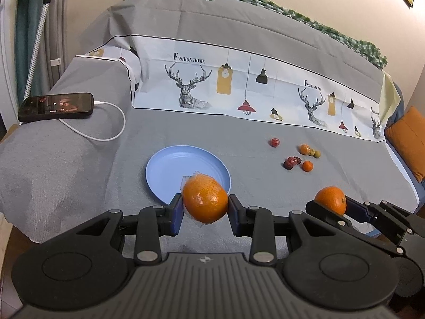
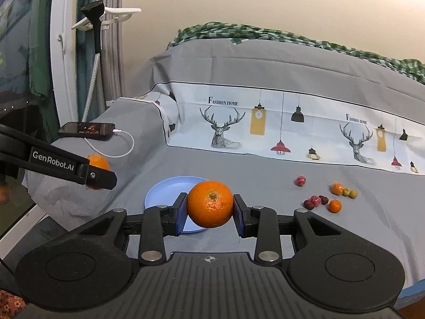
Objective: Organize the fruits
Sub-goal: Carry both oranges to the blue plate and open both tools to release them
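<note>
My left gripper (image 1: 205, 208) is shut on a plastic-wrapped orange (image 1: 205, 202), held above the near rim of the light blue plate (image 1: 172, 168). My right gripper (image 2: 209, 210) is shut on a bare orange (image 2: 209, 204), also near the plate (image 2: 170, 188). In the left wrist view the right gripper (image 1: 330, 207) shows at the right with its orange (image 1: 330, 199). In the right wrist view the left gripper (image 2: 99, 176) shows at the left with its orange (image 2: 99, 162). Small fruits lie on the grey cloth: red ones (image 1: 291, 162), small oranges (image 1: 307, 166) and green ones (image 1: 316, 154).
A phone (image 1: 55, 107) on a white charging cable (image 1: 117, 130) lies on the raised fold at the left. A printed cloth band (image 1: 239, 90) rises behind the fruits. A green checked cloth (image 1: 292, 8) lies at the back. An orange cushion (image 1: 409, 141) sits at the far right.
</note>
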The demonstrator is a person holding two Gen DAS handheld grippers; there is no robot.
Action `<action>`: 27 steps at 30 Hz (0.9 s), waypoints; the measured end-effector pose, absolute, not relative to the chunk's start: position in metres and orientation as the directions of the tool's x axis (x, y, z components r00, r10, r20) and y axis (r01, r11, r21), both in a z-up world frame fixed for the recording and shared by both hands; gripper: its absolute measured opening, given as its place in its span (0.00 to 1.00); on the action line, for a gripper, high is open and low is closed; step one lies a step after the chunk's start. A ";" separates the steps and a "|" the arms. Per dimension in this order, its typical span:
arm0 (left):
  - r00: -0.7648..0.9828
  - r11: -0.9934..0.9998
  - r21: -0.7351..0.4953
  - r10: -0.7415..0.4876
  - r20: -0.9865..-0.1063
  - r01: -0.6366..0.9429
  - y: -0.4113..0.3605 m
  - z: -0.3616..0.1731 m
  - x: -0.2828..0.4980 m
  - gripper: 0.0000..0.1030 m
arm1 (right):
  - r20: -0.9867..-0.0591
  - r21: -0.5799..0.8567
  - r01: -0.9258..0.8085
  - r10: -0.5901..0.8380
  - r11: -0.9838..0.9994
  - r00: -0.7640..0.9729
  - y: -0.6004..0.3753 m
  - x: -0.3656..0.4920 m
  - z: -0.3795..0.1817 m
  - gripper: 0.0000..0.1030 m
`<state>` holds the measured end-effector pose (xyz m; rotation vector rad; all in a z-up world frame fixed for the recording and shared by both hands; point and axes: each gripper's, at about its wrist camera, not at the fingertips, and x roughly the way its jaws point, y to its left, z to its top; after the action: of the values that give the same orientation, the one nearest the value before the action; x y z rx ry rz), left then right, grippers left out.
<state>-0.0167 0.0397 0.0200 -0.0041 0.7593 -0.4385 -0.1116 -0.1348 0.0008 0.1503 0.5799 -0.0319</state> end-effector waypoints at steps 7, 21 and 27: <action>0.635 0.909 -0.160 -0.387 -0.669 0.385 0.035 0.015 -0.009 0.38 | -0.573 0.130 0.090 0.001 0.987 0.819 -0.138 -0.105 -0.006 0.36; 0.612 0.919 -0.149 -0.358 -0.705 0.366 0.027 -0.006 0.038 0.38 | -0.635 0.145 0.105 0.011 0.984 0.772 -0.143 -0.066 -0.032 0.36; 0.577 0.922 -0.137 -0.337 -0.744 0.362 0.020 -0.031 0.078 0.38 | -0.674 0.151 0.082 0.042 0.985 0.737 -0.133 -0.028 -0.055 0.36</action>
<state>0.0781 0.0202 -0.0310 0.0309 0.8638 -0.4087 -0.0282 -0.1330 -0.0552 0.1755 0.7422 -0.0217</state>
